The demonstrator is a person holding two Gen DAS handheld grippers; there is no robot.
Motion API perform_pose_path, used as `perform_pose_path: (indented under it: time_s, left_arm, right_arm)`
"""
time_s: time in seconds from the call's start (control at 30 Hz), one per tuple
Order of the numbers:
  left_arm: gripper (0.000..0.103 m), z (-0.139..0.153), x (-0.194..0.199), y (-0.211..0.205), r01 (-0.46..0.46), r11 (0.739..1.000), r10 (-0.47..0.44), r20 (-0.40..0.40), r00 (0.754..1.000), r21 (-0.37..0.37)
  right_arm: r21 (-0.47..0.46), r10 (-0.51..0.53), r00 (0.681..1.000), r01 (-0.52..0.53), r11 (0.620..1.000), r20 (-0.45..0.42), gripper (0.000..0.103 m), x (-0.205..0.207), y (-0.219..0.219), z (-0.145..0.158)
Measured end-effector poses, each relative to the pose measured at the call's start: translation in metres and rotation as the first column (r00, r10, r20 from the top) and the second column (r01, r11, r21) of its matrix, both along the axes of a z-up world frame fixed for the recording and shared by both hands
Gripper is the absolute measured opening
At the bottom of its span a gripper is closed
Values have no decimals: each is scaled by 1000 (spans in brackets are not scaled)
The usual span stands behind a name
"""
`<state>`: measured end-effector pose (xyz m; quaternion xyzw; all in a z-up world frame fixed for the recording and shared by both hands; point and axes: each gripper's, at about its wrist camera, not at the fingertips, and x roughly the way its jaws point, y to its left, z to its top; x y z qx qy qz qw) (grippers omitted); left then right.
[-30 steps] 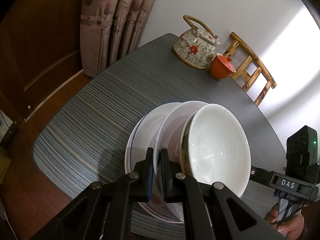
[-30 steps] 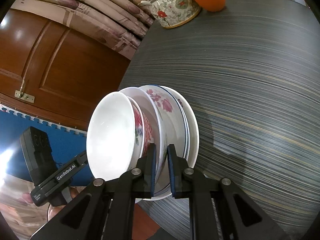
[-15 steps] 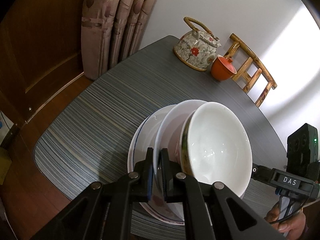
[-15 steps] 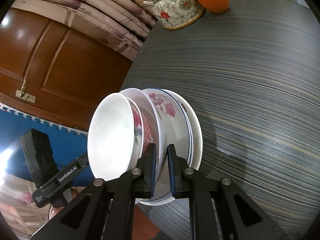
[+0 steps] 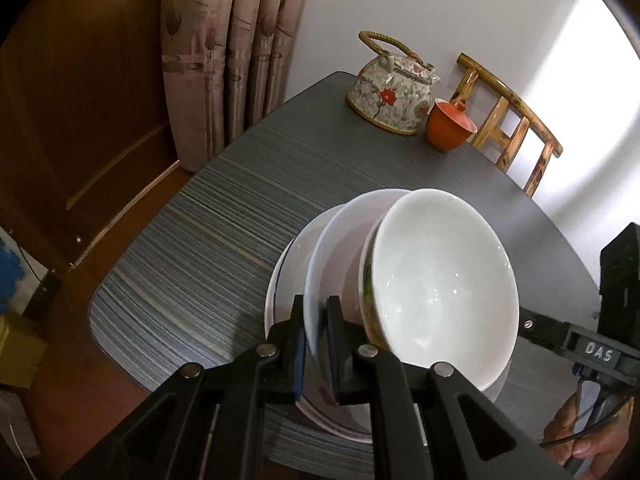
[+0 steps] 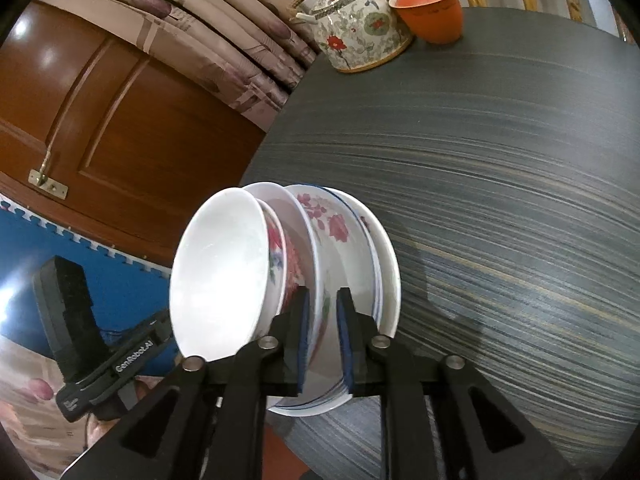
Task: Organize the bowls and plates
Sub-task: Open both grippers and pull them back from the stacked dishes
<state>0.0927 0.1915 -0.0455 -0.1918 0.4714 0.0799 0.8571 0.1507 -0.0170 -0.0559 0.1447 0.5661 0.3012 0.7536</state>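
1. A stack (image 5: 400, 300) of nested crockery sits at the near edge of the table (image 5: 240, 216); a white bowl (image 5: 440, 288) on top, a second bowl (image 6: 316, 264) with red flowers under it, then plates (image 6: 384, 264) with blue rim lines at the bottom; nesting them small into large is presumably the organizing itself.
2. The left gripper (image 5: 316, 344) straddles the second bowl's rim on one side; its jaws are opening, the rim between them with a thin gap visible beside the pads, so the hold looks to be letting go.
3. The right gripper (image 6: 322, 340) straddles the same bowl's rim on the opposite side; its jaws are opening too, with clear gaps beside the rim; two grips on opposite sides likely kept the stack level while it was carried.
4. The stack seems to rest on the table now, though its underside is hidden; release fits a stack set down.
5. At the far end stand a flowered teapot (image 5: 390, 88) and, just beside it, an orange lidded cup (image 5: 450, 128), well apart from the stack.
6. Beyond the table: a wooden chair (image 5: 516, 128), curtains (image 5: 232, 52), a brown door (image 6: 100, 112).
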Motion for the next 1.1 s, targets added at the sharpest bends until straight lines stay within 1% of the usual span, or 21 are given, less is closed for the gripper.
perform_pose_path:
  time_s: [0.03,0.1,0.13,0.2,0.27,0.33,0.4,0.47,0.53,0.63,0.73,0.8,0.87,0.9,0.97,1.03,1.1]
  left_arm:
    - [10,0,0,-2,5,1000,-5,-1,1000,11]
    - [10,0,1,-4,13,999,-13,-7,1000,29]
    - [10,0,0,-5,18,999,-18,-10,1000,38]
    - [13,1,-3,-8,35,997,-34,-20,999,66]
    - [15,2,-6,-13,59,993,-56,-29,998,100]
    - [16,3,-9,-15,74,989,-71,-32,997,127]
    - [19,5,-13,-19,88,983,-85,-29,996,161]
    - [19,9,-17,-22,99,976,-97,-22,995,193]
    - [19,17,-24,-26,101,965,-106,8,994,241]
    - [30,24,-31,-29,98,954,-110,27,994,284]
    - [31,31,-38,-31,100,953,-120,53,991,286]
    - [31,34,-43,-35,103,948,-129,68,989,301]
    - [33,36,-49,-42,117,937,-152,81,985,328]
    - [35,36,-51,-45,120,933,-157,84,984,340]
    - [35,38,-56,-51,125,923,-175,109,979,364]
    - [35,41,-59,-57,131,912,-197,135,971,389]
    - [35,41,-61,-62,134,903,-211,149,966,407]
  right_arm:
    - [-13,-4,1000,4,1000,10,26,-1,-1,0]
    - [-4,-14,1000,14,1000,24,29,-3,-7,1]
    - [-2,-17,1000,17,1000,25,37,-4,-9,0]
    - [-6,-24,999,24,1000,25,43,-6,-13,-1]
    - [10,-36,999,36,999,26,46,-9,-19,0]
    - [6,-42,998,42,999,46,51,-15,-22,4]
    - [-3,-41,996,42,999,79,53,-21,-24,9]
    - [-6,-50,990,51,999,129,55,-30,-26,17]
    - [-9,-62,983,65,998,173,58,-41,-29,25]
    - [-18,-84,966,92,996,244,63,-58,-33,35]
    - [-28,-87,955,99,995,283,65,-72,-33,39]
    - [-33,-97,953,111,993,288,65,-78,-32,39]
    - [-23,-112,947,124,992,301,65,-86,-33,41]
    - [-31,-116,943,132,991,313,65,-90,-32,43]
    - [-60,-130,924,162,985,359,66,-101,-30,47]
    - [-65,-161,901,204,977,402,73,-111,-29,51]
    - [-54,-213,868,264,963,449,78,-123,-30,55]
